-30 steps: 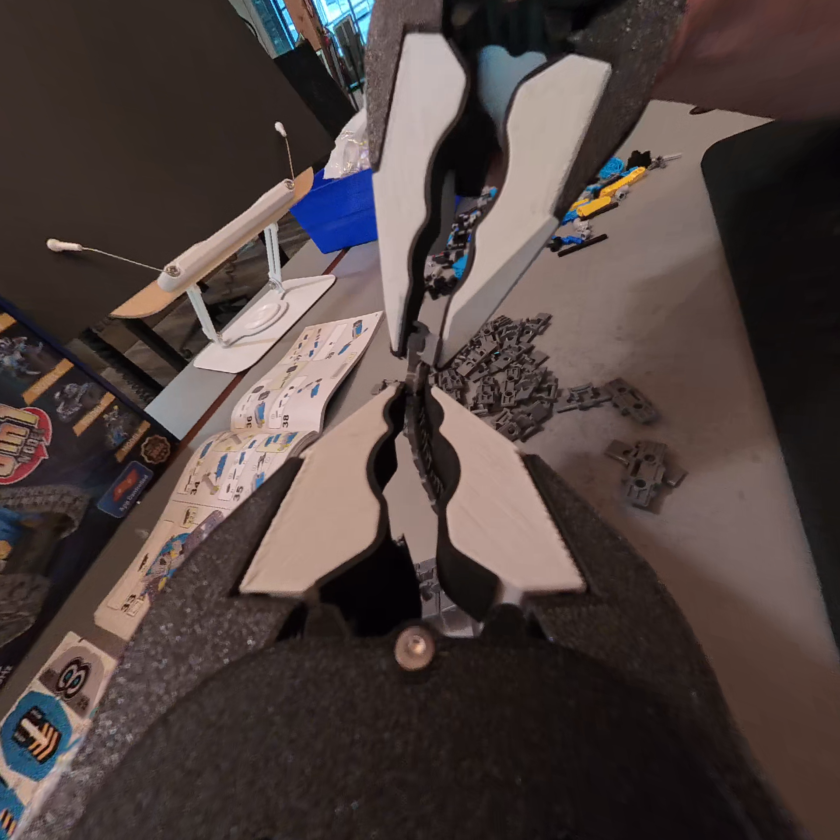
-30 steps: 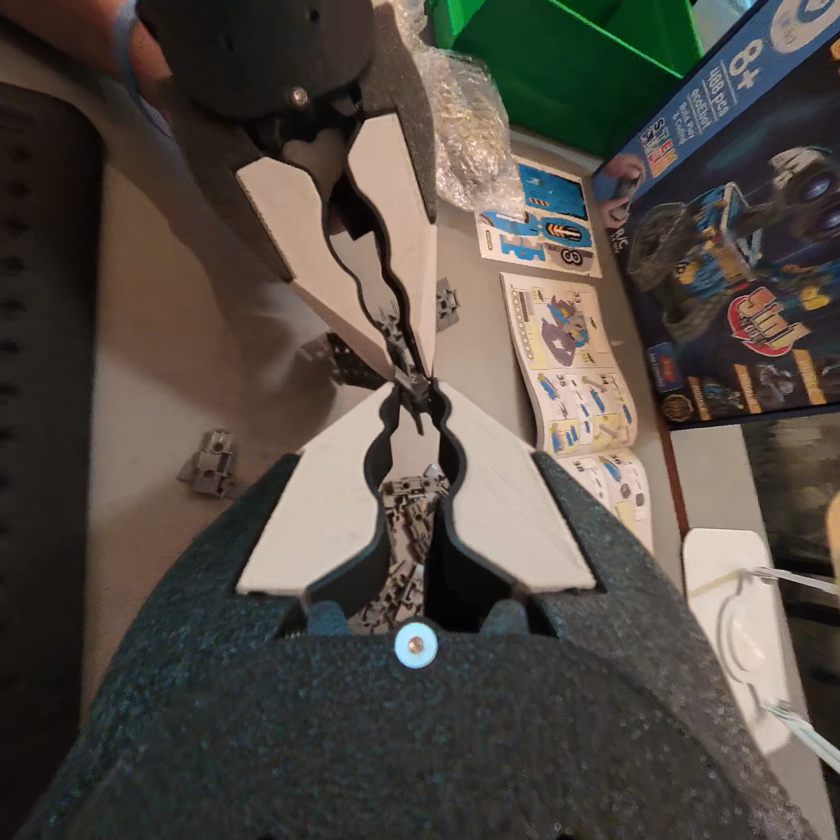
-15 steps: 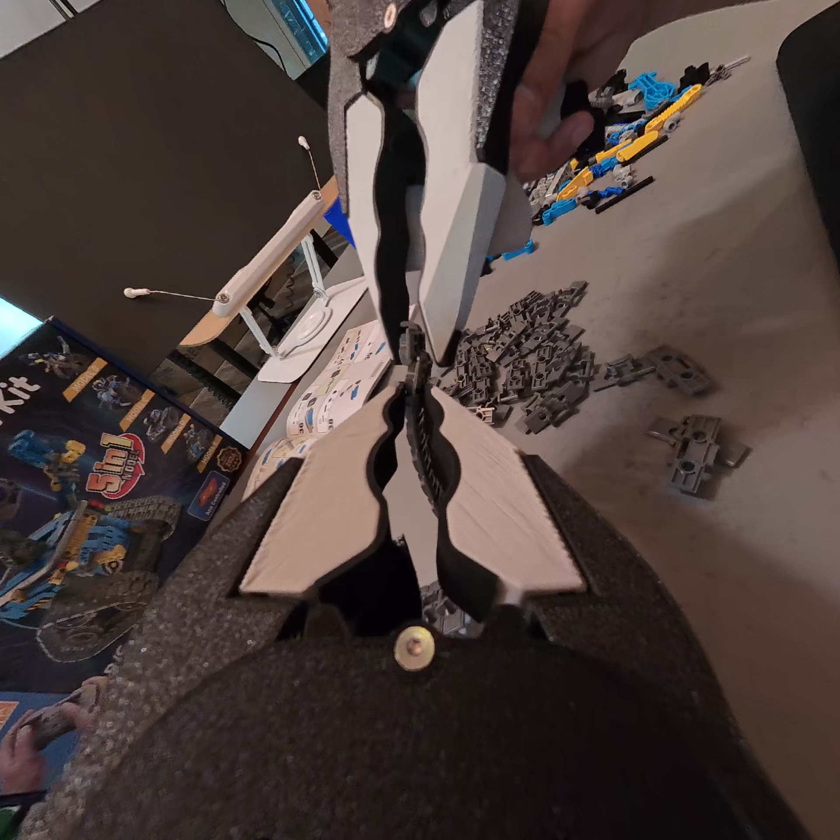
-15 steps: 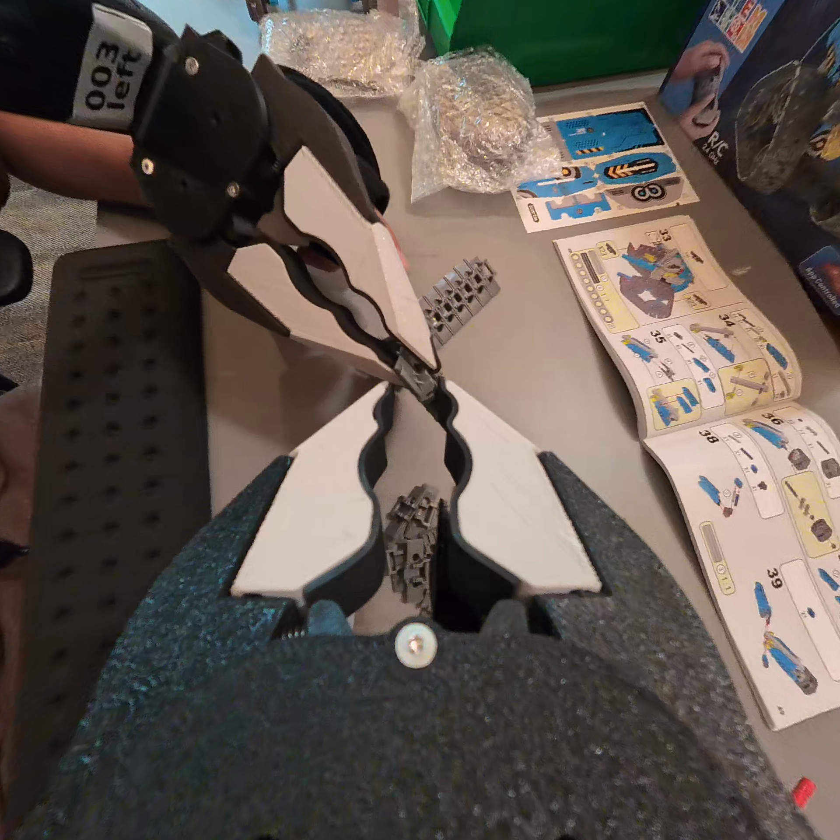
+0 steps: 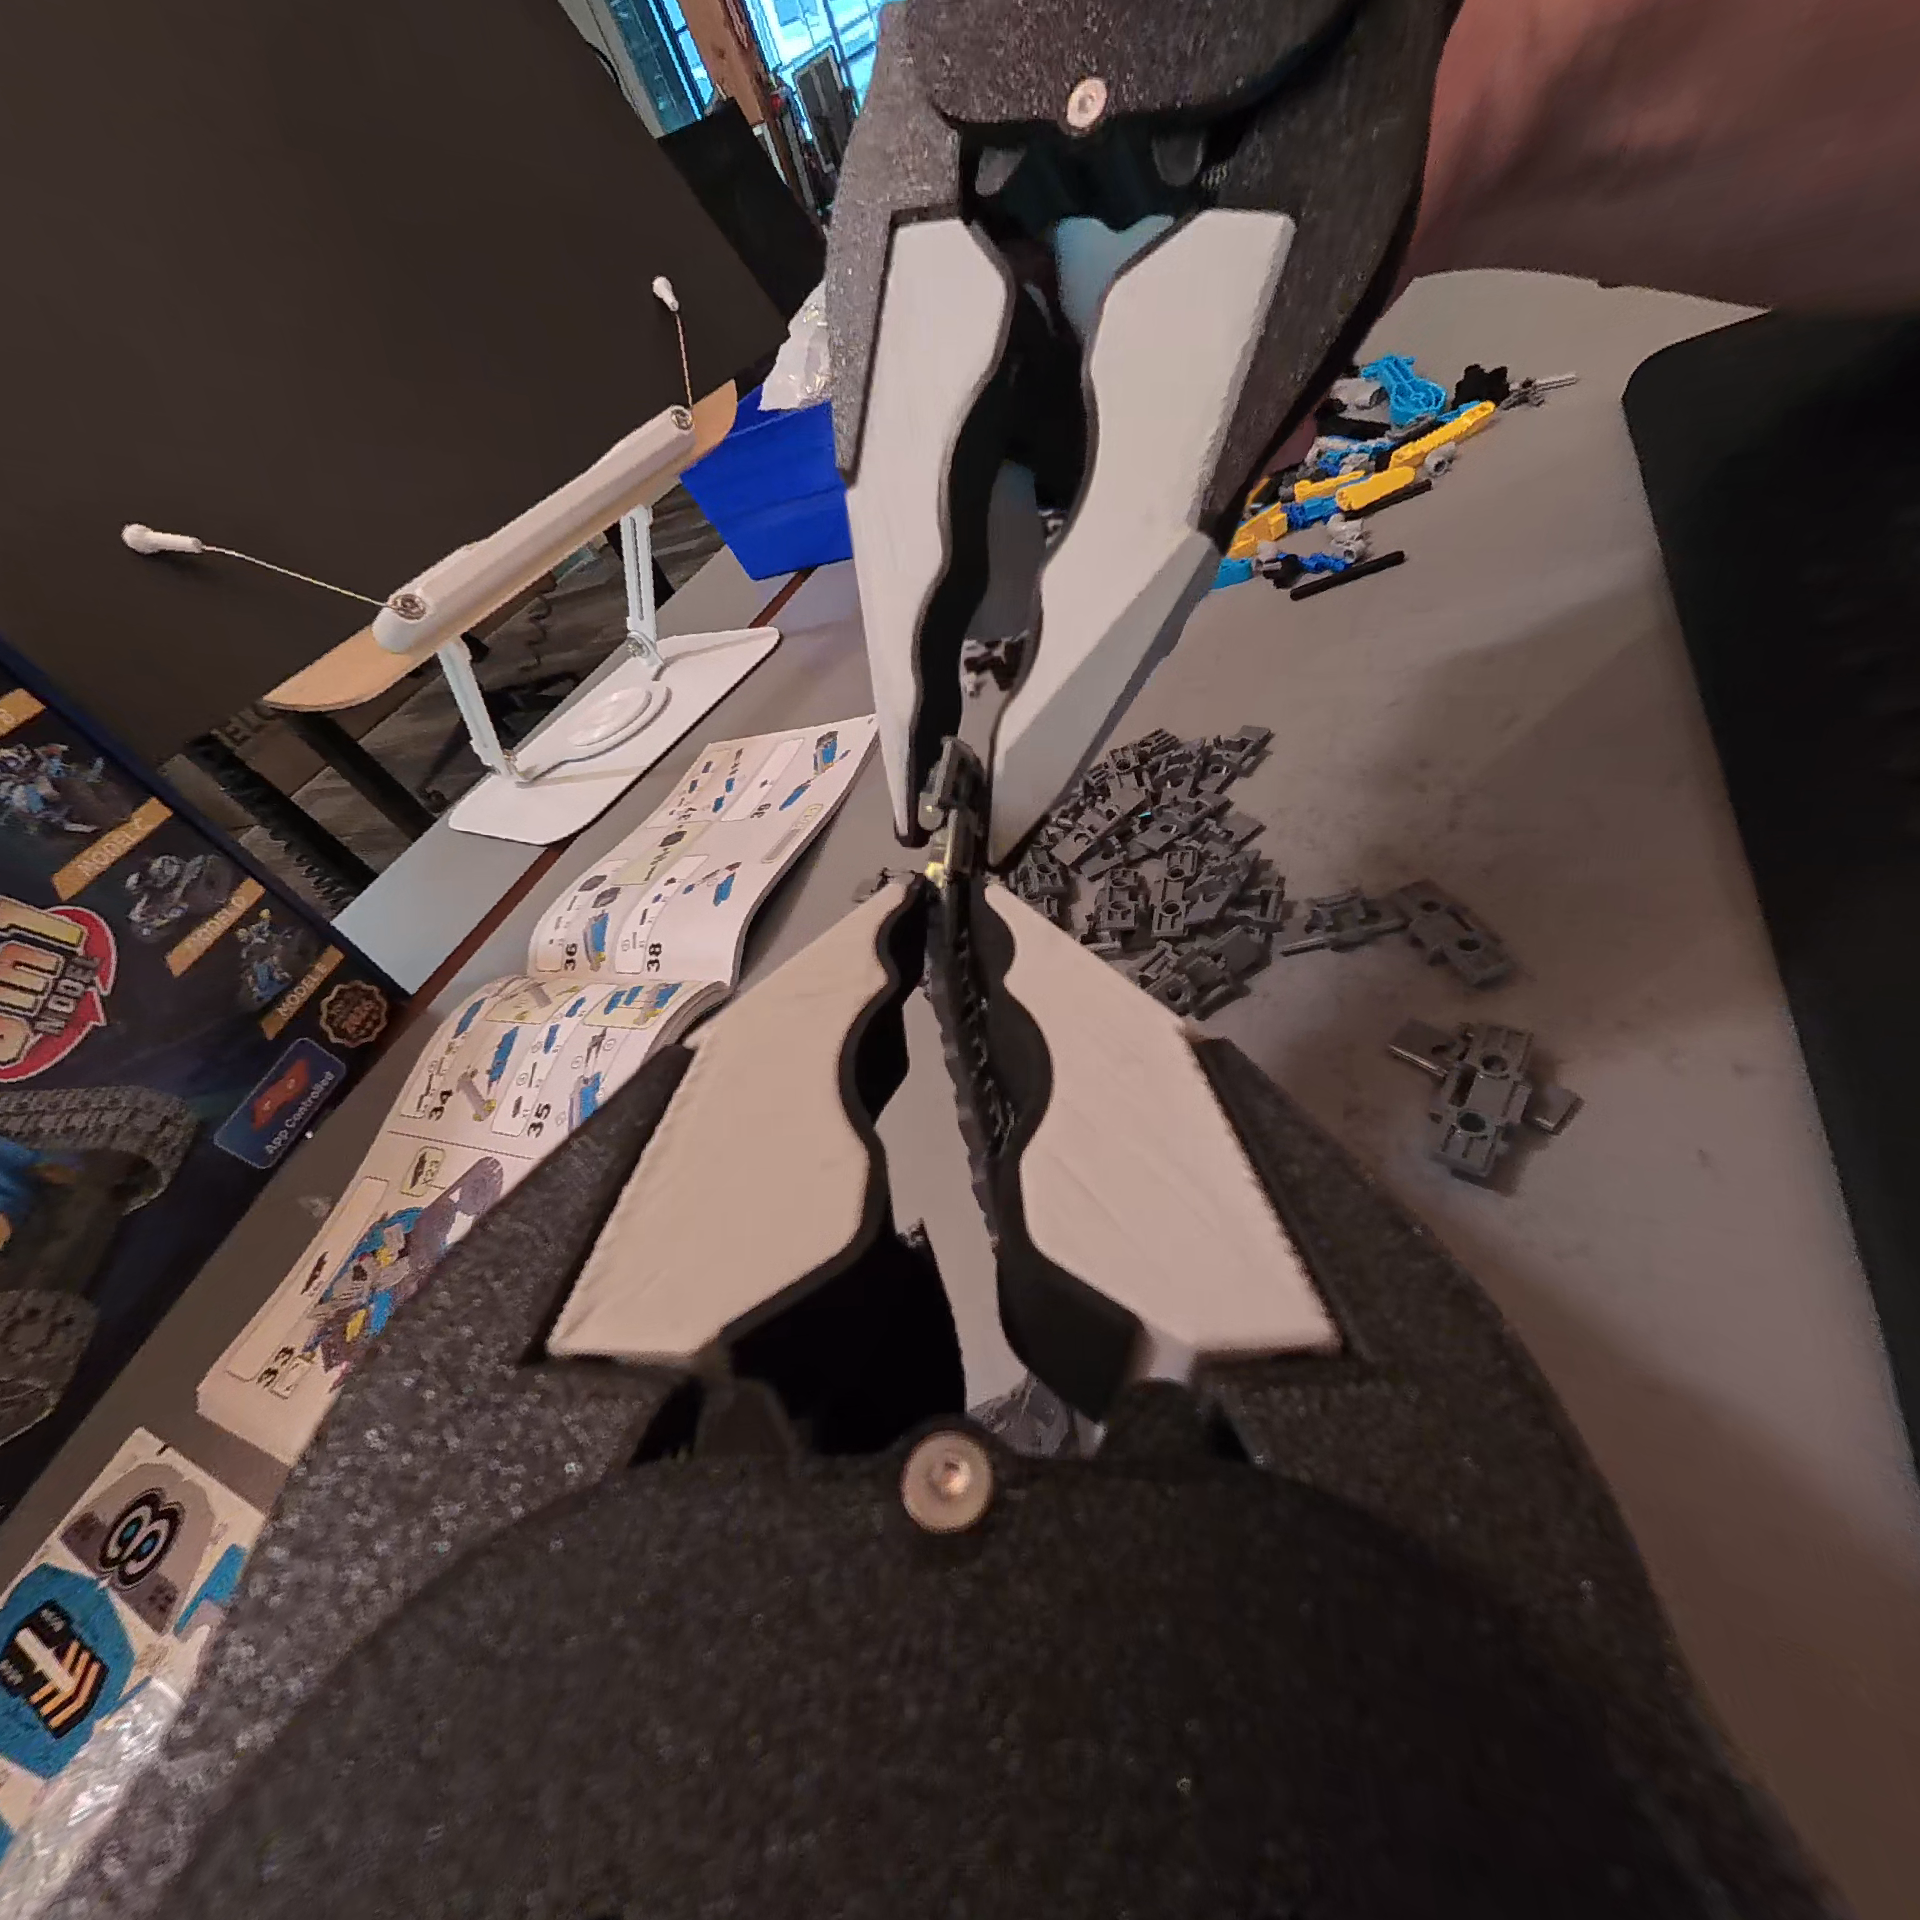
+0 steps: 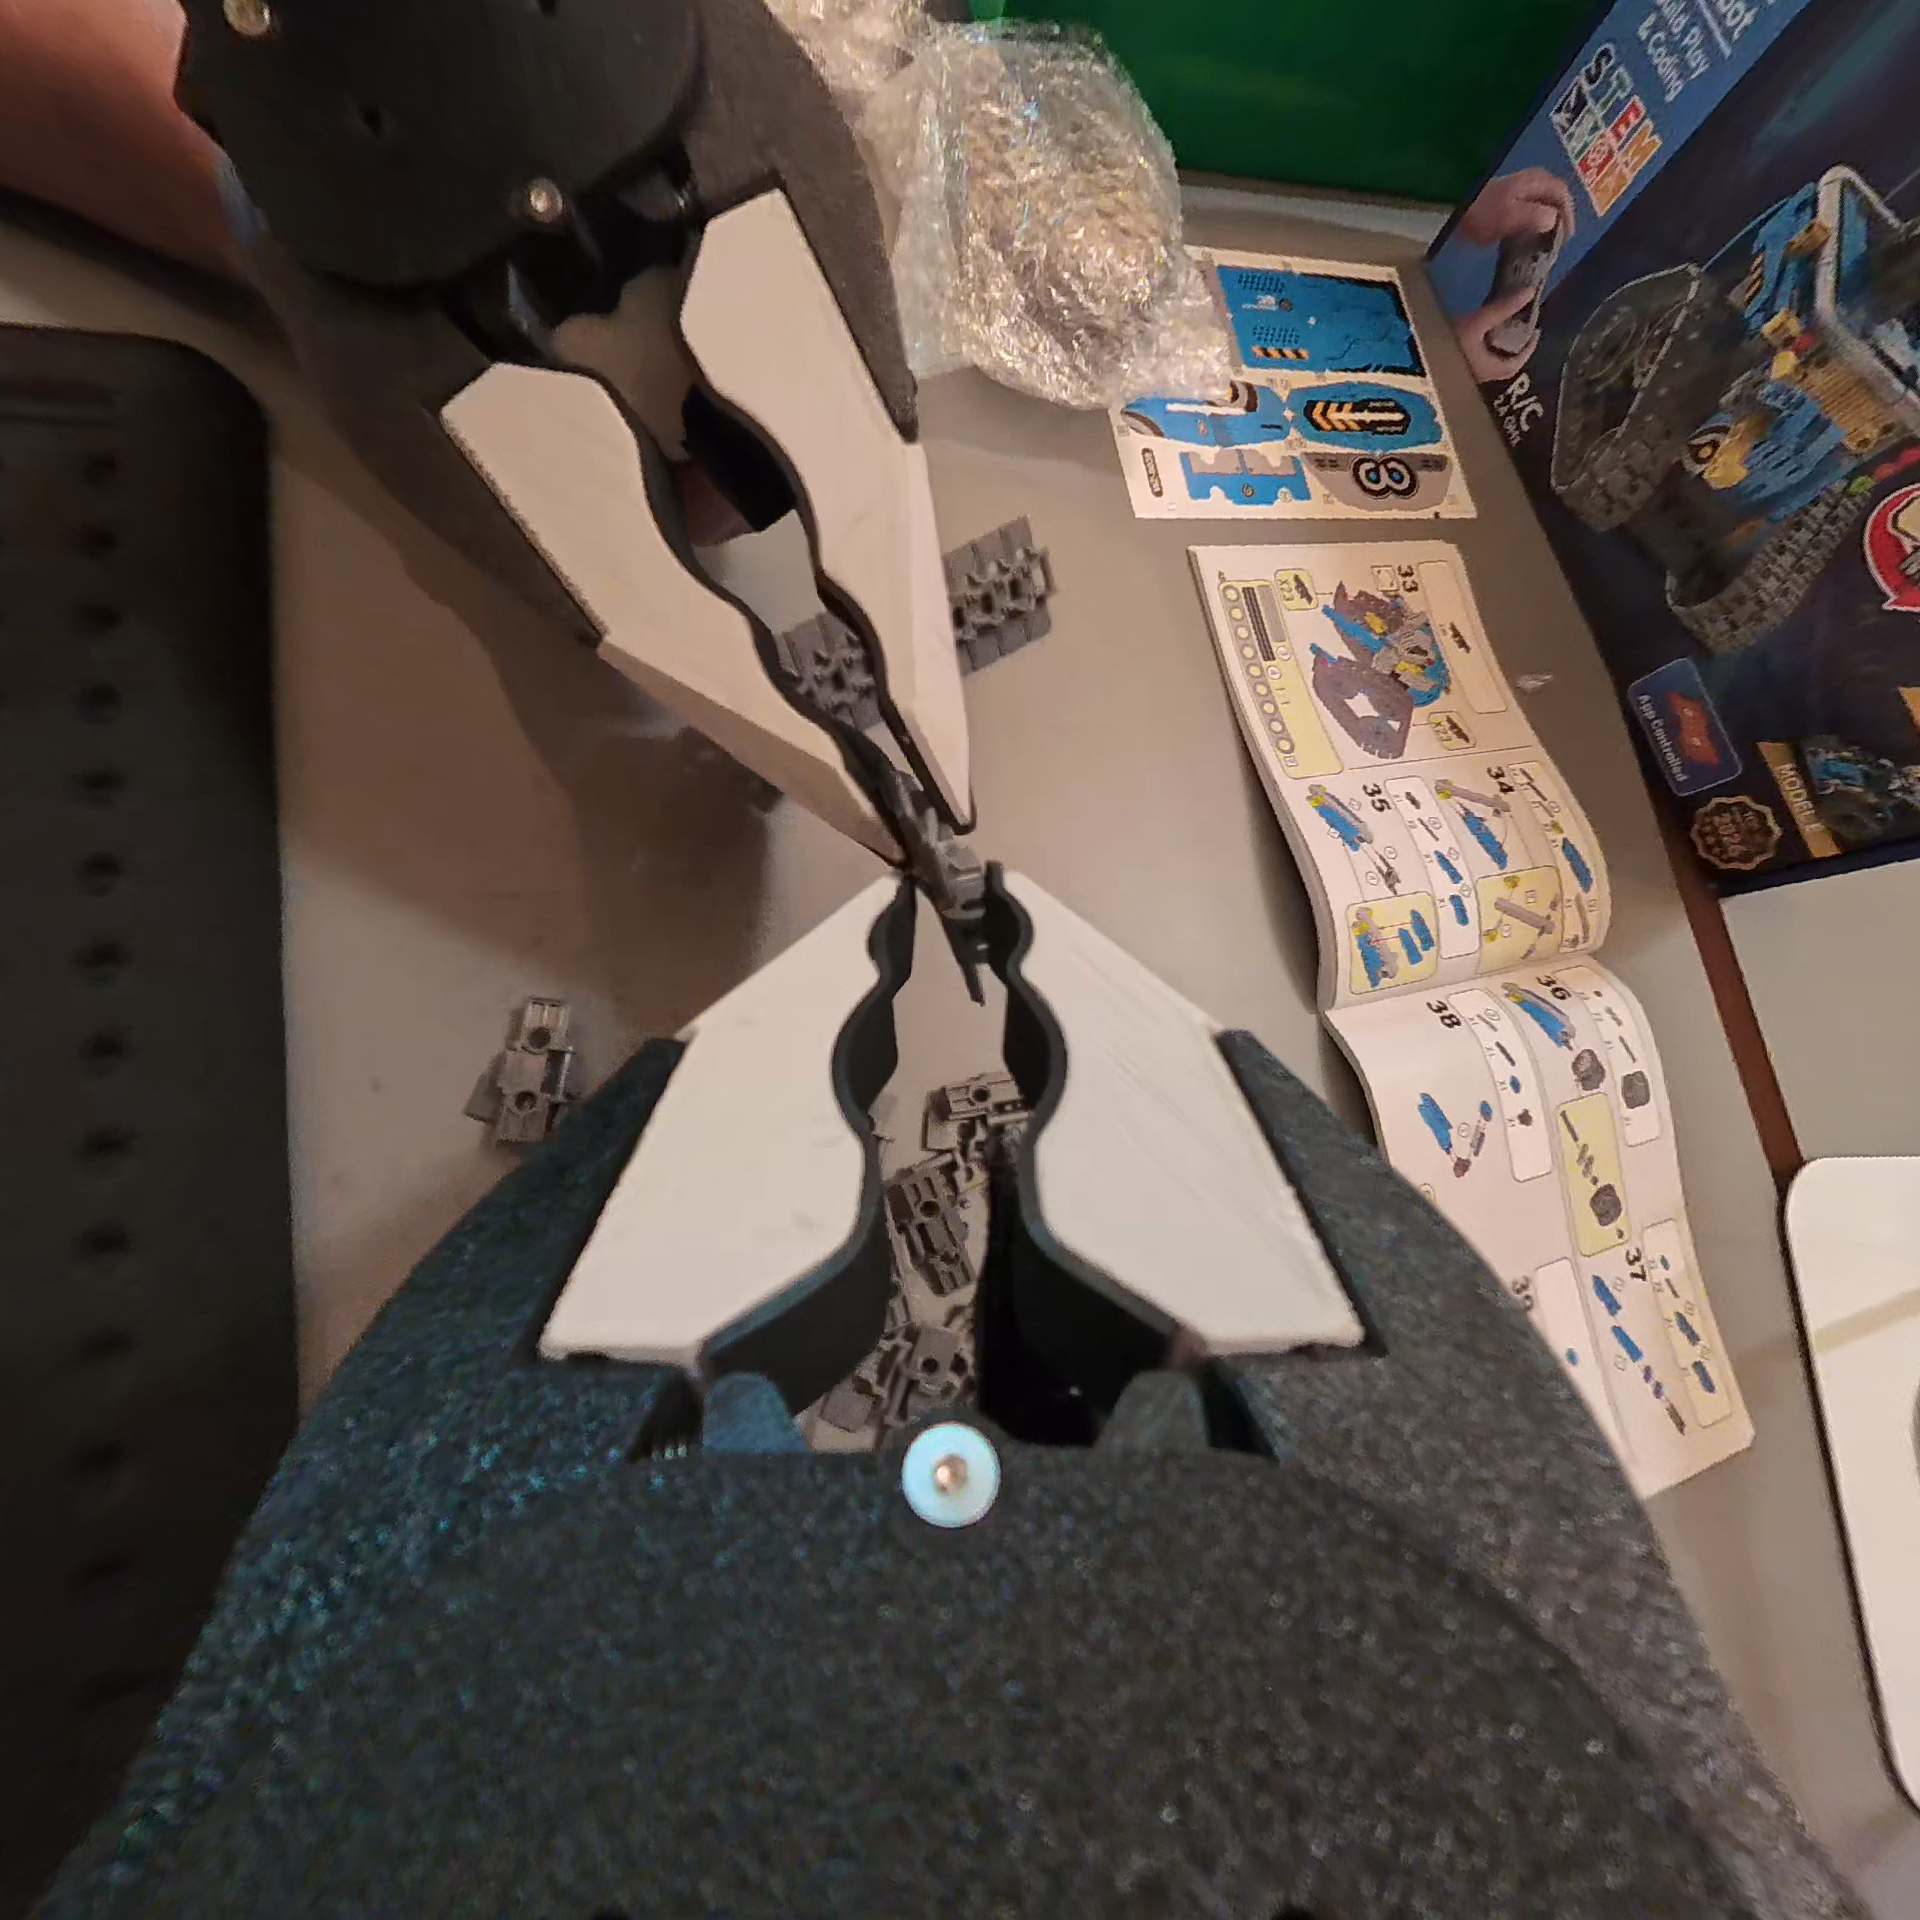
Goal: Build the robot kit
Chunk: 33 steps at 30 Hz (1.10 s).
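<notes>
- The left hand-held gripper (image 5: 945,902) has its jaws pressed together on a grey track strip (image 5: 971,1039), which runs back edge-on between its fingers.
- The right hand-held gripper (image 6: 951,888) meets it tip to tip, jaws closed on a small grey link (image 6: 951,860) at the free end of that strip.
- Link and strip touch right at the meeting point, held above the worktop (image 5: 1455,1351). Whether they are already joined, I cannot tell.
- Directly beneath the tips lies a pile of loose grey links (image 5: 1153,862); two small joined sets (image 5: 1486,1101) sit just beside it.
- A short track piece (image 6: 997,603) lies flat beyond the left hand-held gripper.
- An open booklet (image 5: 623,977) lies near the pile, with a sticker sheet (image 6: 1288,416) and crumpled bubble wrap (image 6: 1029,239) past it.
- A dark printed box (image 5: 156,987) stands at the worktop's edge.
- Blue and yellow parts (image 5: 1340,488) are scattered well apart from the grippers, near a blue bin (image 5: 769,488).
- A white stand (image 5: 582,748) sits behind the booklet.
- A black perforated mat (image 6: 125,831) lies along the other side.
</notes>
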{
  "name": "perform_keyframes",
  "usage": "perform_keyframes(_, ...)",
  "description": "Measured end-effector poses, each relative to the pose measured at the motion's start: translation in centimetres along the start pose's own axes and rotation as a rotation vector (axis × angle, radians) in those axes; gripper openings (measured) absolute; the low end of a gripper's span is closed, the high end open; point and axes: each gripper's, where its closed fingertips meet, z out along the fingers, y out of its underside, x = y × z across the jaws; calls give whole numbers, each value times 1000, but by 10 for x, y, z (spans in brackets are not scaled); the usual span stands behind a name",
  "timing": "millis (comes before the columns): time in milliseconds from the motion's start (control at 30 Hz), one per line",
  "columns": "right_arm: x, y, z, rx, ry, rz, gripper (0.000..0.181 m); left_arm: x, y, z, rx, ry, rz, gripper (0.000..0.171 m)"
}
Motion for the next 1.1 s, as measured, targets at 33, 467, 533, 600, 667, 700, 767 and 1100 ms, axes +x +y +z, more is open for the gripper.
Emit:
perform_keyframes(33,1,0,0,-2,9,-8,13,0,0,0,-1,2,-4,6)
perform_keyframes(467,-4,6,-1,-67,-91,13,9,5,2,2,5,58,-27,7)
perform_keyframes(533,-7,7,0,-70,-109,-12,9,9,1,1,7,92,-33,8)
perform_keyframes(600,-15,11,1,-112,-163,-26,8,16,-7,-1,49,125,-29,12)
perform_keyframes(667,-19,11,4,-136,-167,-70,8,23,-9,-2,44,150,2,11)
perform_keyframes(700,-19,12,5,-151,-164,-93,8,23,-8,-2,35,145,23,11)
perform_keyframes(767,-18,10,5,-163,-161,-122,8,22,-8,-2,28,143,41,11)
perform_keyframes(1100,-20,10,8,-212,-184,-223,9,22,-3,-5,-39,162,87,3)
